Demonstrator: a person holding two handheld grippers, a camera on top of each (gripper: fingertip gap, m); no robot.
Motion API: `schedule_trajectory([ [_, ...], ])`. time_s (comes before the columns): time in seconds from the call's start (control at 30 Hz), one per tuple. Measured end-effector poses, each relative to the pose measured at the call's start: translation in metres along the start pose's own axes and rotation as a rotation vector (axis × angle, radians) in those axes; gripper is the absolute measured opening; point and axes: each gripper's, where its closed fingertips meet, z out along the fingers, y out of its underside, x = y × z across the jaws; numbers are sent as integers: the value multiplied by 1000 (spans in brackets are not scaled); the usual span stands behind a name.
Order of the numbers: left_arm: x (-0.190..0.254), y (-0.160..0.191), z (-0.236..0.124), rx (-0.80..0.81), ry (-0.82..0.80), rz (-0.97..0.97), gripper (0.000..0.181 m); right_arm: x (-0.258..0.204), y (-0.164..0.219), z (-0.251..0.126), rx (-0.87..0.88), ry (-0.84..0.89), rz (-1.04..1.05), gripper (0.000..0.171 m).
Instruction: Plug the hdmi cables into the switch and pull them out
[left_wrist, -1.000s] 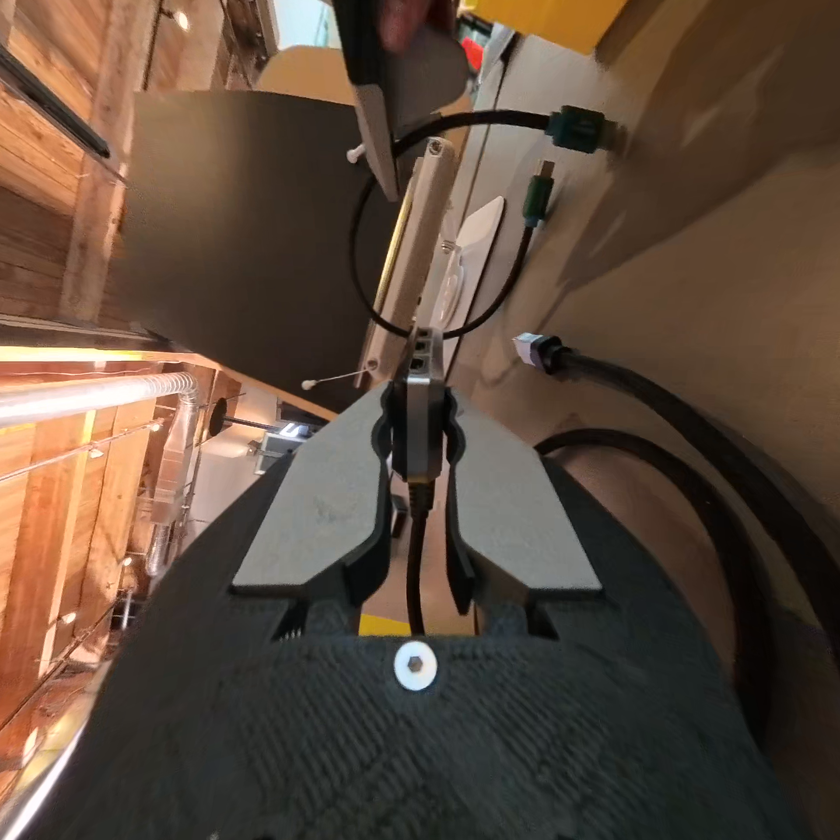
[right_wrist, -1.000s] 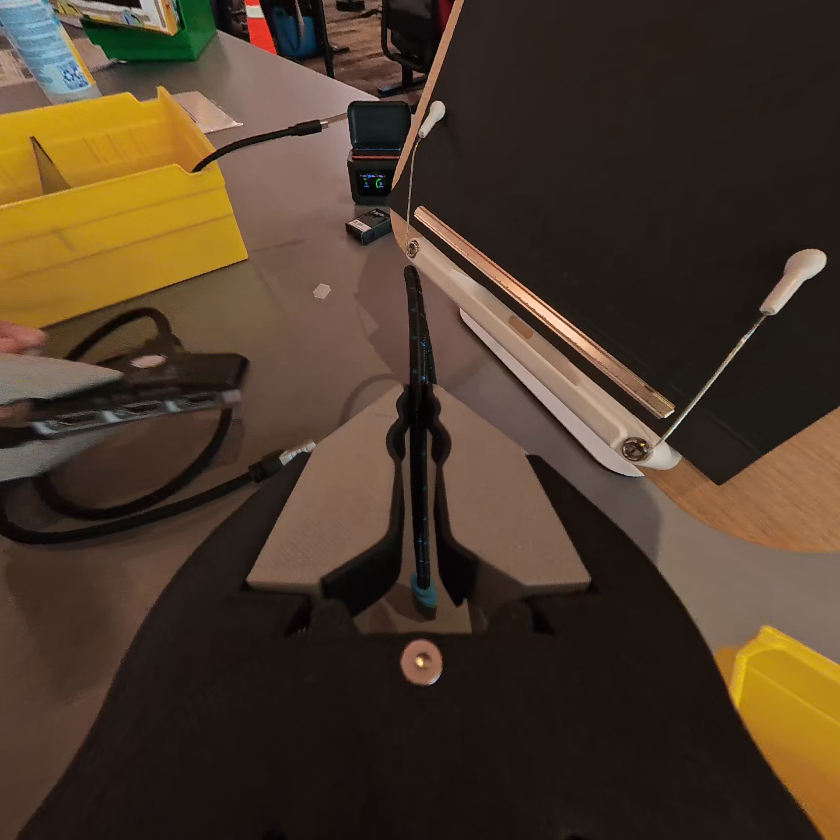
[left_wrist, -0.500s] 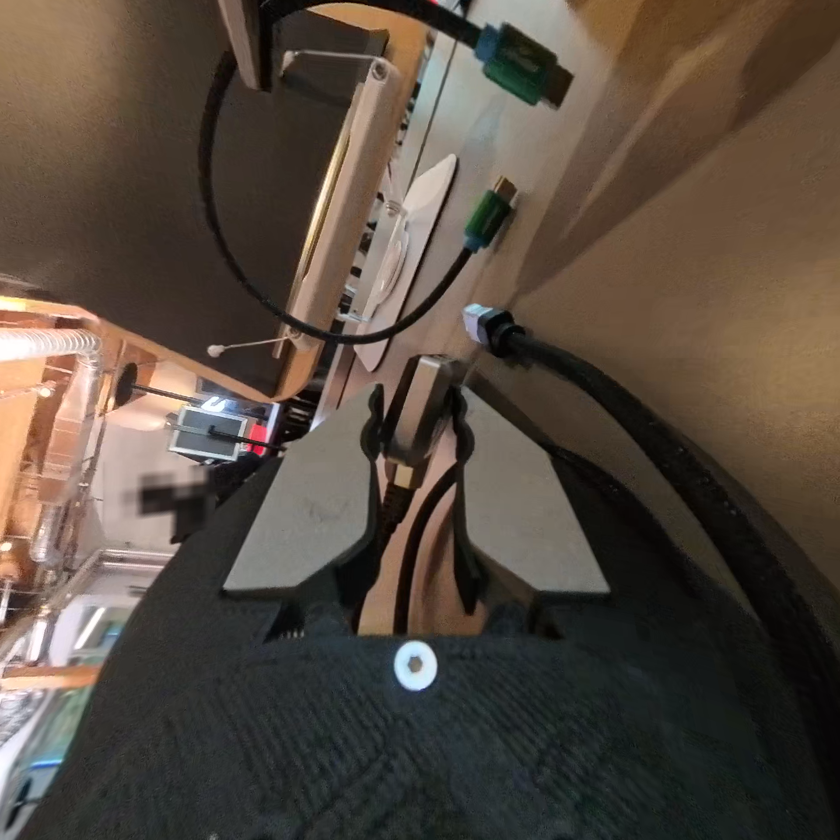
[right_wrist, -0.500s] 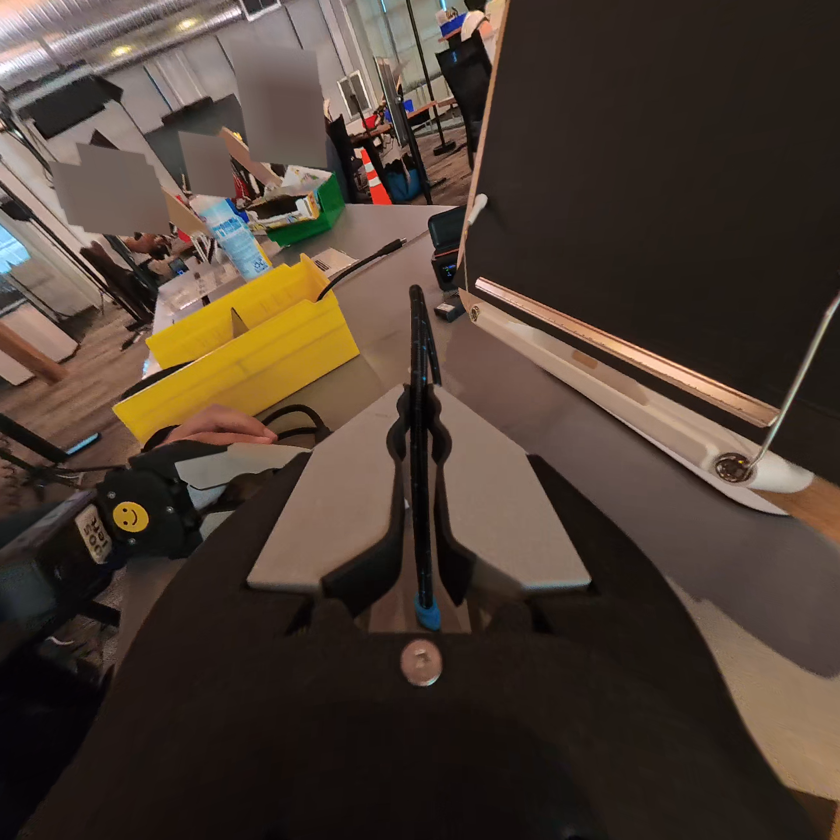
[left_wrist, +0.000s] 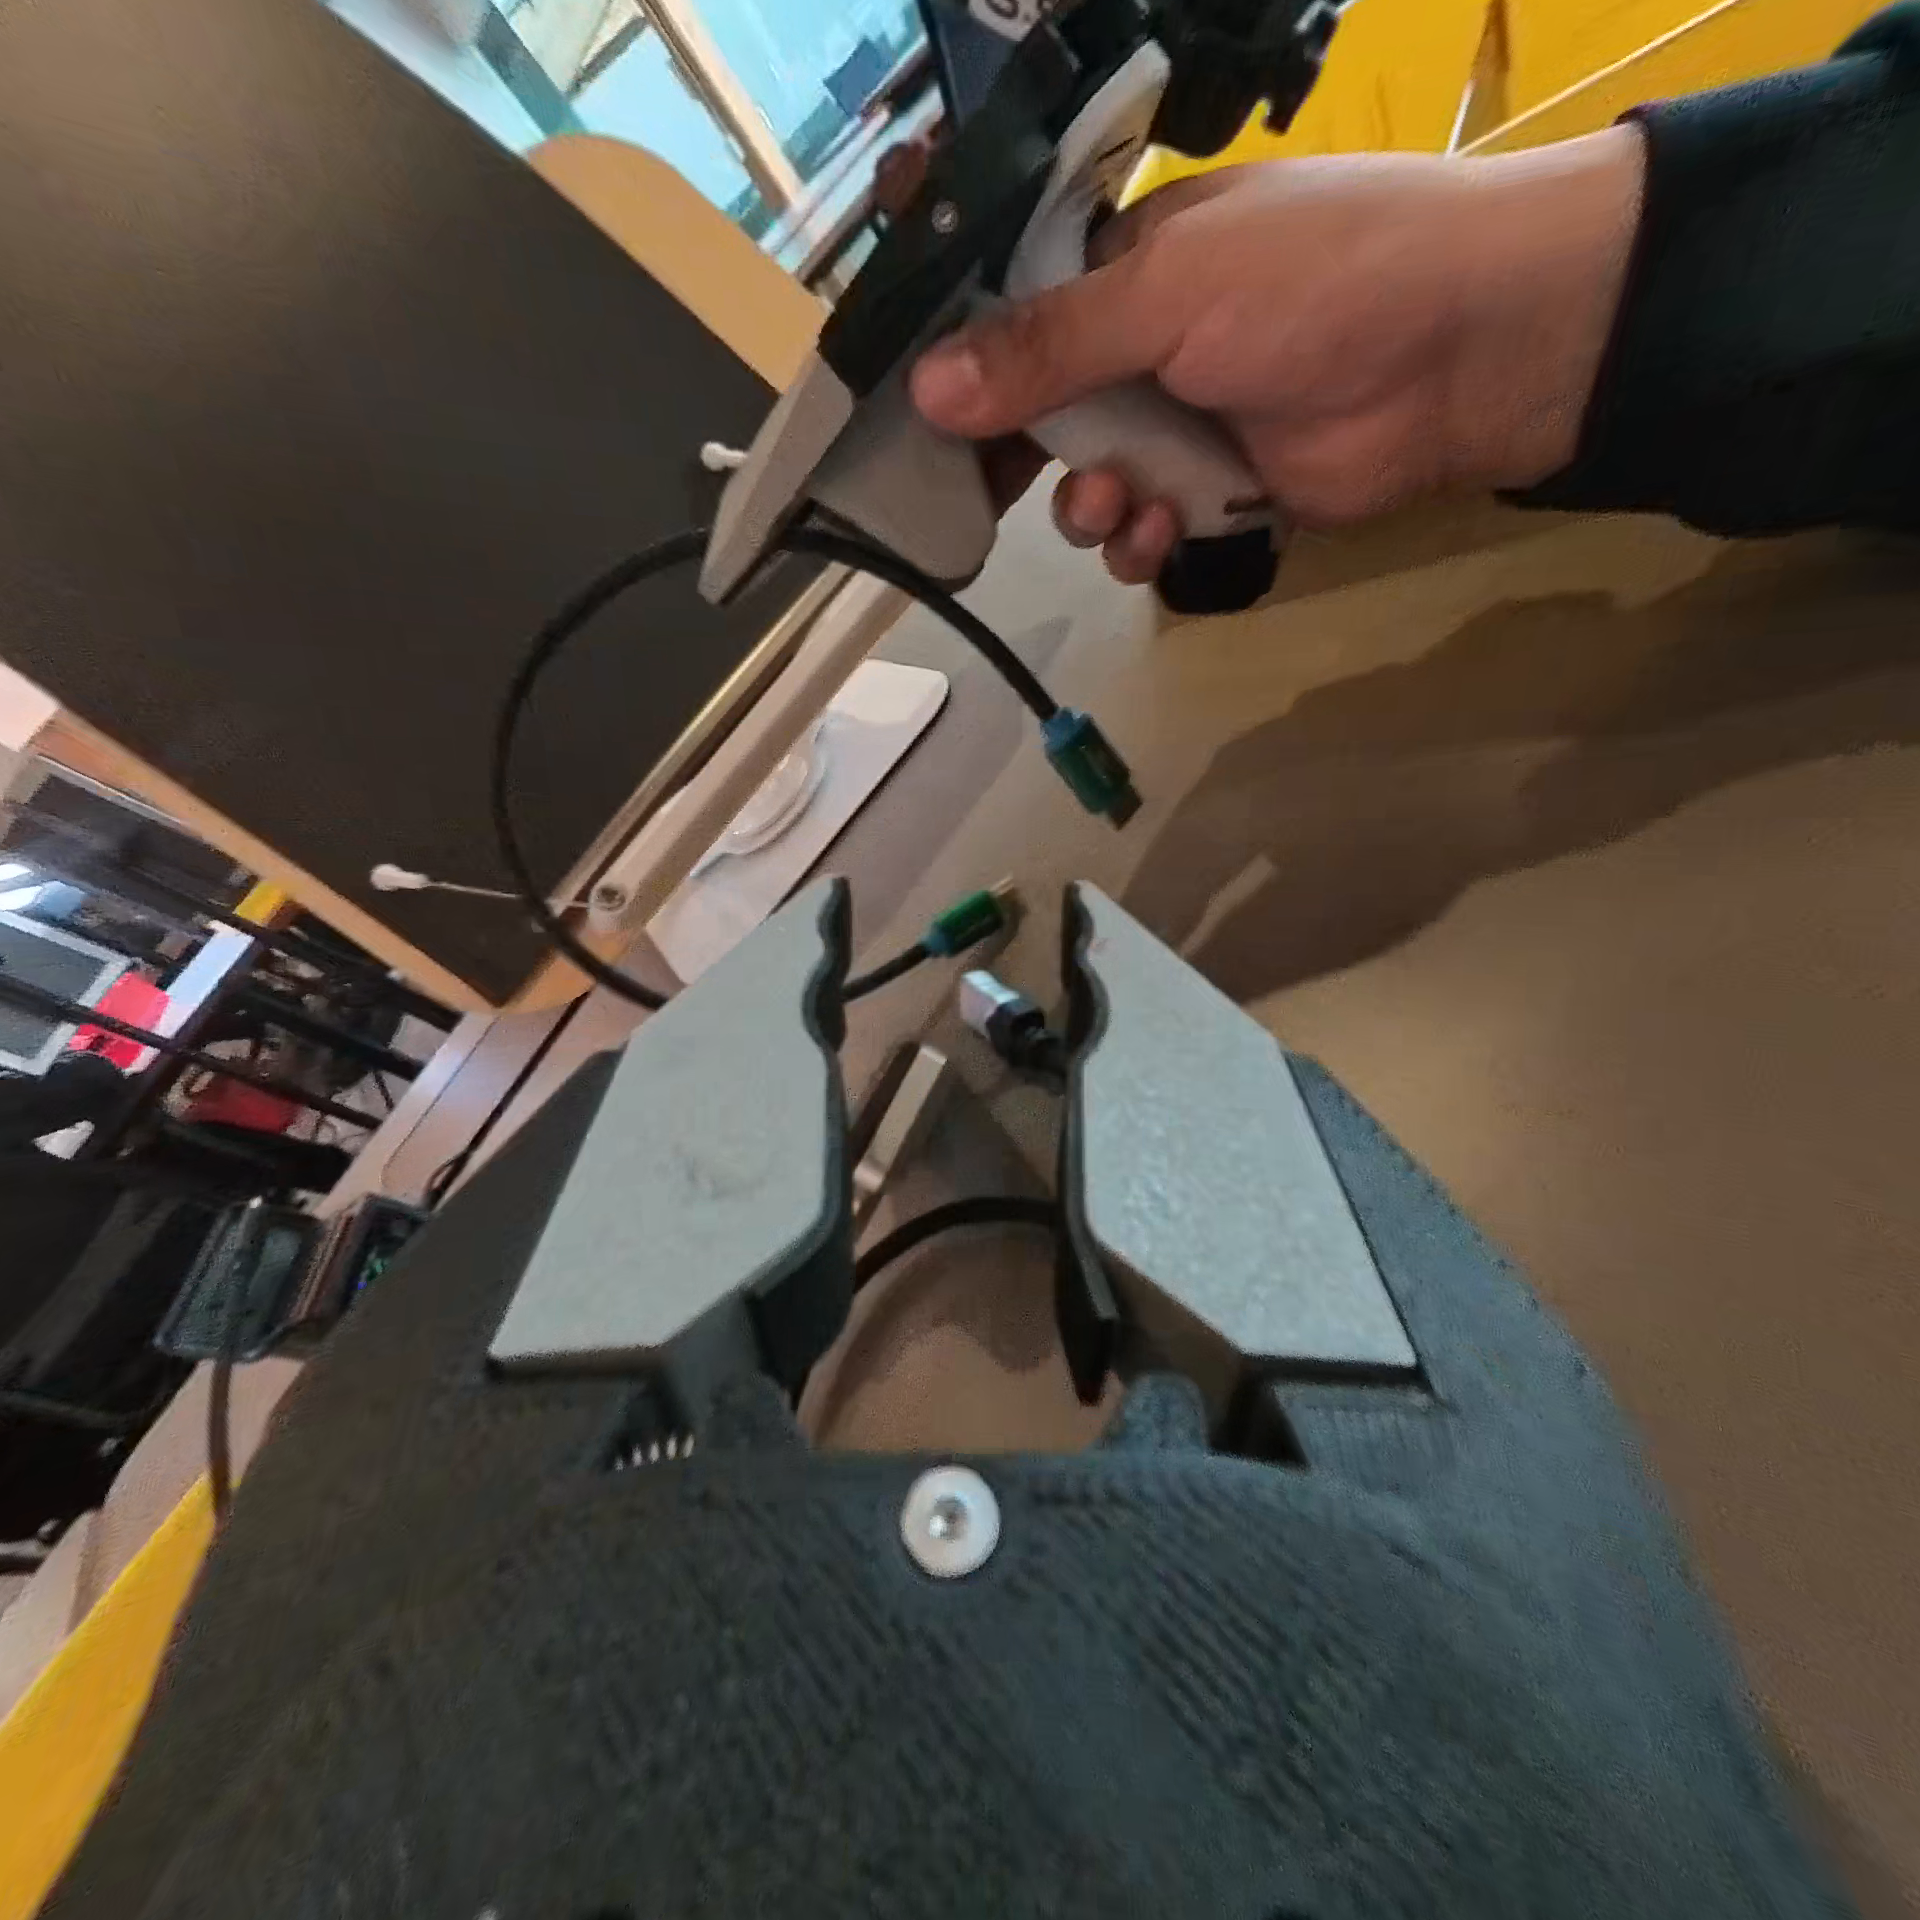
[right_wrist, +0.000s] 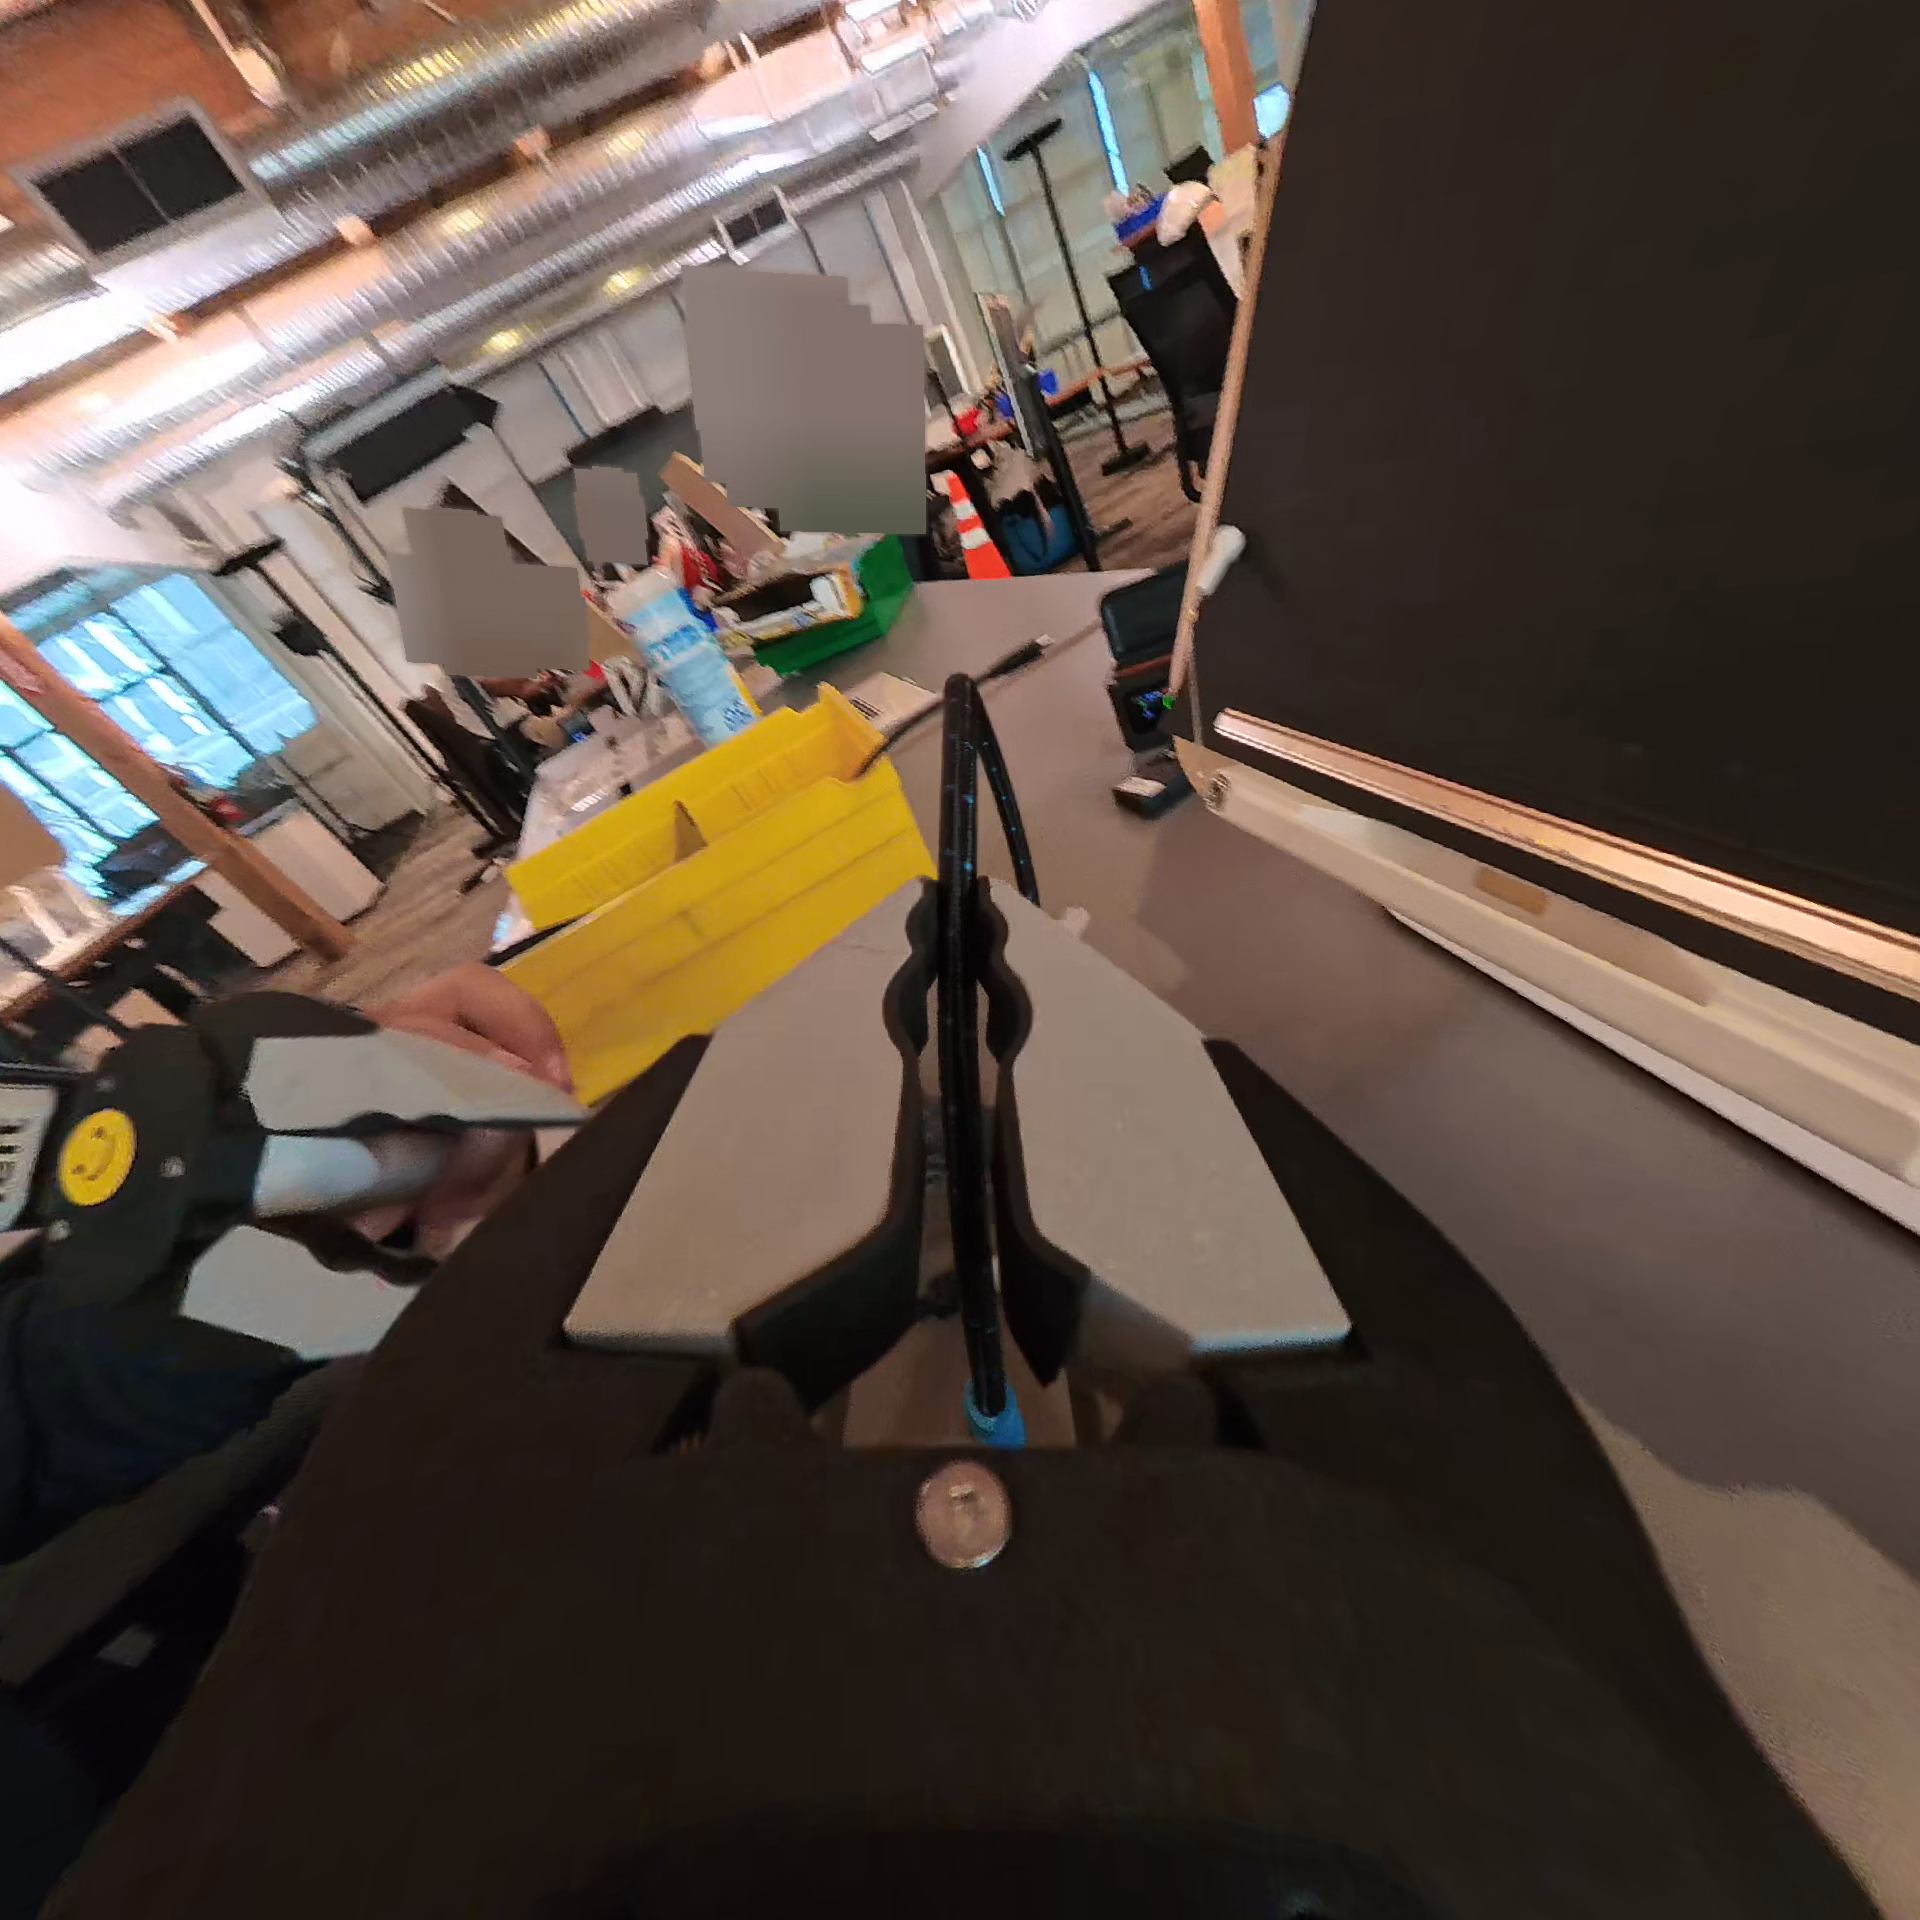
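In the left wrist view my left gripper is open and holds nothing. The grey switch lies on the table below and between its fingers. A green cable plug and a silver plug lie just past the fingertips. My right gripper, held by a hand, is shut on a black cable. The cable's teal plug hangs free above the table. In the right wrist view my right gripper pinches the same black cable, with the plug's blue end near the palm.
A black board on a white stand stands at the right. A yellow bin sits to the left of the cable, and a small black device lies behind it. The left gripper shows at the left edge.
My left gripper opened and let go of the switch, which now lies on the table. My right gripper rose and tilted up, with the cable in the same grip.
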Motion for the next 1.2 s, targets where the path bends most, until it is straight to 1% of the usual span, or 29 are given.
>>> schedule_trajectory([
  [0.13, 10, -6, 27, -35, 48, -55, 33, -28, -17, -7, 88, -133, -7, 2],
  [0.23, 22, -7, 45, -40, 153, -176, 35, -43, -30, -15, 149, -182, -28, 3],
  [0.3, 17, -9, 56, -28, 144, -220, 30, -51, -36, -20, 180, -216, -33, 3],
  [0.37, 19, -12, 64, -21, 182, -261, 30, -56, -39, -22, 201, -236, -34, 2],
  [0.47, 34, -17, 73, -28, 297, -330, 30, -66, -43, -24, 227, -286, -23, 2],
  [0.53, 38, -19, 79, -31, 323, -337, 30, -74, -45, -26, 241, -327, -26, 3],
  [0.57, 40, -21, 79, -22, 344, -338, 29, -77, -46, -27, 245, -335, -35, 3],
  [0.67, 38, -30, 76, 22, 354, -349, 4, -78, -46, -28, 244, -310, -80, 3],
  [0.7, 35, -32, 75, 37, 351, -367, 0, -78, -47, -29, 247, -303, -86, 2],
  [0.73, 34, -34, 74, 44, 360, -390, 2, -78, -48, -30, 253, -313, -79, 3],
  [0.8, 36, -34, 74, 40, 393, -425, 21, -83, -50, -32, 265, -363, -39, 3],
  [0.83, 36, -32, 76, 28, 393, -427, 27, -84, -50, -32, 268, -385, -19, 3],
  [0.87, 36, -31, 77, 25, 386, -423, 28, -85, -49, -31, 267, -396, -8, 3],
  [0.97, 38, -37, 78, 49, 388, -412, 27, -87, -44, -26, 244, -399, -17, 3],
  [1.0, 38, -38, 79, 55, 380, -406, 24, -89, -43, -25, 237, -404, -22, 3],
  [1.07, 37, -38, 82, 56, 359, -389, 10, -91, -41, -24, 231, -413, -30, 3],
  [1.1, 36, -37, 82, 54, 358, -387, 10, -91, -41, -24, 228, -408, -39, 3],
  [1.2, 40, -32, 70, 27, 437, -436, 10, -76, -41, -25, 212, -314, -91, 2],
])
